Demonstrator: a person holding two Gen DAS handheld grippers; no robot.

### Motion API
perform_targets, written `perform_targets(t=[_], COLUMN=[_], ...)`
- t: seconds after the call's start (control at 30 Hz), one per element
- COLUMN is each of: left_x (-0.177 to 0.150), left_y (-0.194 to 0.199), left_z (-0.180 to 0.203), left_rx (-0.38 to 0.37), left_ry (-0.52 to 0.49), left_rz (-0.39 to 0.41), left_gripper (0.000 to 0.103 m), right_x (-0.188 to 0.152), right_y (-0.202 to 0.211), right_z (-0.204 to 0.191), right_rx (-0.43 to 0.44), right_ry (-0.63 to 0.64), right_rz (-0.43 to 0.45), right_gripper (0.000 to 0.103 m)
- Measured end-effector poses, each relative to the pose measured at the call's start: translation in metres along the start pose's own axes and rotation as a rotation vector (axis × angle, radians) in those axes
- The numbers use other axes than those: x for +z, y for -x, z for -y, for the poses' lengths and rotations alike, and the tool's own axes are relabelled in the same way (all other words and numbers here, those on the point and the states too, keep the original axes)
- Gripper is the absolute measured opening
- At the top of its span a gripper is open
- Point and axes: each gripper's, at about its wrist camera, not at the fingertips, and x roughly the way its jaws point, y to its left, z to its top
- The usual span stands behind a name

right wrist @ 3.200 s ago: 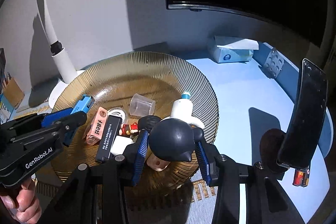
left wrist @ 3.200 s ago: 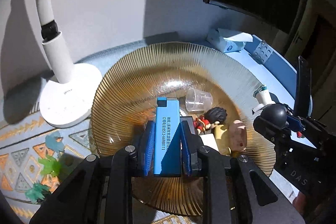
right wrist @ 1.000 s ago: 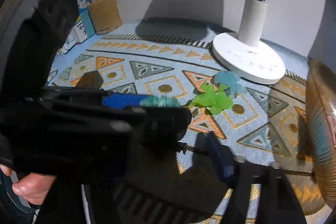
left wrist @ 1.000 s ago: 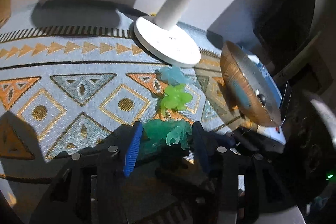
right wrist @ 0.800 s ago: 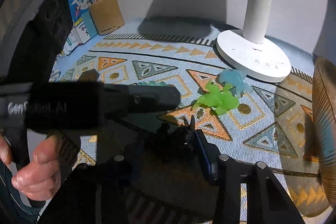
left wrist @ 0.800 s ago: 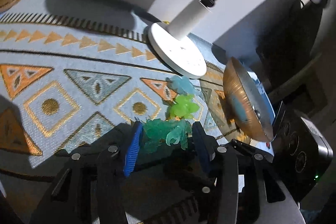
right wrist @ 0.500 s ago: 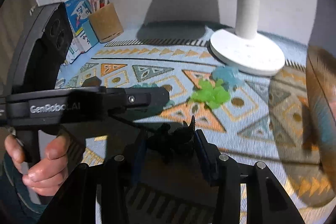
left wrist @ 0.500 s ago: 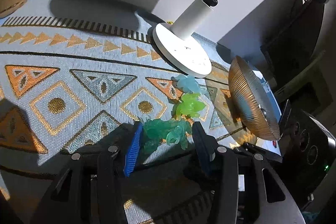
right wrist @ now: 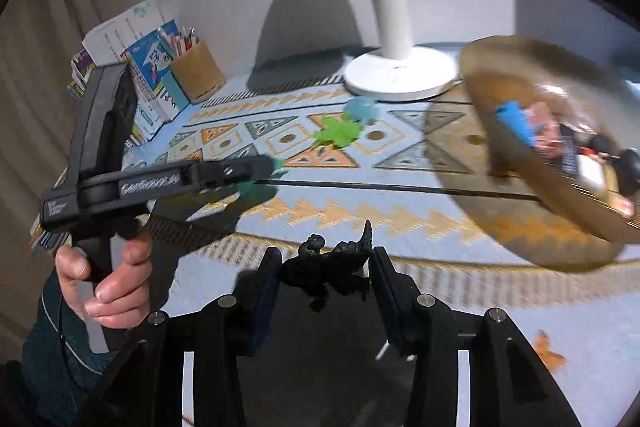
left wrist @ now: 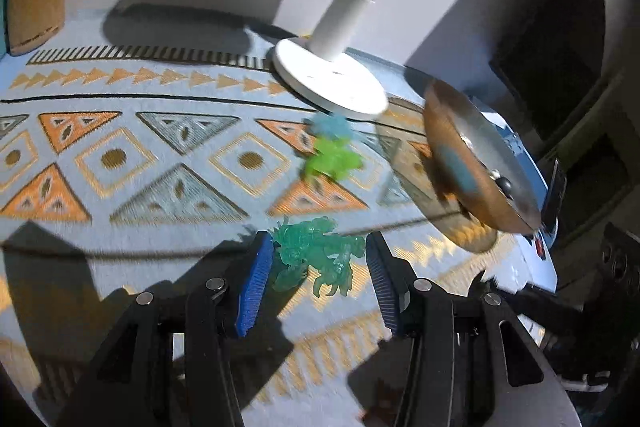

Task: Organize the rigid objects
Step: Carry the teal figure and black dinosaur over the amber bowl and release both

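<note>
While seen from the left wrist, left gripper [left wrist: 316, 267] closed on a translucent teal toy figure [left wrist: 314, 251] above the patterned table mat [left wrist: 120, 163], blue fingers [left wrist: 254, 285] pressing its sides. Shown only by the right wrist: right gripper [right wrist: 322, 275] clamped on a black dinosaur figure [right wrist: 326, 269], plus a pen cup [right wrist: 196, 71], books [right wrist: 154, 83] and amber plate [right wrist: 520, 211] contents. Visible in both: green figure [left wrist: 330, 161], pale blue figure [left wrist: 334, 127], white lamp base [left wrist: 330, 83].

Teal figure [left wrist: 316, 251], black figure [right wrist: 326, 269] — orange-triangle blue mat [left wrist: 120, 163]
</note>
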Motion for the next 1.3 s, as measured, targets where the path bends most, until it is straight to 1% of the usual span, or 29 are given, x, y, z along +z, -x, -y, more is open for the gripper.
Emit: perform_targets(t=[0.1,0.23,0.37,0.47,0.6,0.7,0.8,0.9,1.0,1.03,1.07,1.13,1.23,1.27,1.3], left_x=[-0.008,-0.009,-0.003,0.006,0.028,0.048,0.065,0.079,0.085,0.086,0.086,0.083,0.076,0.074,0.071], left_y=[0.015,0.038,0.056,0.067,0.081,0.089,0.088,0.075,0.048,0.040,0.023,0.003,-0.036,-0.043,-0.053], left_z=[0.021,0.046,0.074,0.102,0.141,0.173,0.201,0.225,0.238,0.239,0.241,0.239,0.232,0.230,0.228], left_rx=[0.003,0.006,0.003,-0.028,-0.104,-0.138,-0.139,-0.129,-0.097,-0.088,-0.069,-0.054,-0.043,-0.049,-0.044], left_ry=[-0.040,-0.094,-0.150,-0.184,-0.219,-0.255,-0.284,-0.310,-0.327,-0.329,-0.328,-0.325,-0.331,-0.339,-0.348], left_rz=[0.005,0.032,0.065,0.095,0.139,0.186,0.221,0.232,0.213,0.202,0.183,0.151,0.064,0.040,0.019], left_gripper=[0.045,0.045,0.045,0.045,0.045,0.045,0.045,0.045,0.045,0.045,0.045,0.045,0.045,0.045,0.045], right_x=[-0.006,-0.013,-0.017,-0.013,0.006,0.022,0.038,0.050,0.057,0.057,0.059,0.058,0.058,0.059,0.057], right_y=[0.023,0.049,0.075,0.100,0.146,0.185,0.217,0.236,0.230,0.225,0.218,0.197,0.169,0.155,0.147], right_z=[0.009,0.020,0.040,0.055,0.071,0.084,0.097,0.119,0.145,0.153,0.161,0.174,0.185,0.186,0.186], right_rx=[-0.044,-0.099,-0.121,-0.152,-0.214,-0.260,-0.299,-0.313,-0.321,-0.317,-0.308,-0.292,-0.288,-0.301,-0.311], right_ry=[0.012,0.021,-0.019,-0.037,-0.045,-0.056,-0.092,-0.160,-0.242,-0.266,-0.288,-0.328,-0.338,-0.318,-0.296], right_rz=[0.021,0.050,0.087,0.135,0.235,0.325,0.410,0.463,0.454,0.438,0.421,0.379,0.315,0.278,0.260], right_gripper=[0.044,0.044,0.044,0.044,0.044,0.044,0.044,0.044,0.044,0.044,0.044,0.044,0.044,0.044,0.044])
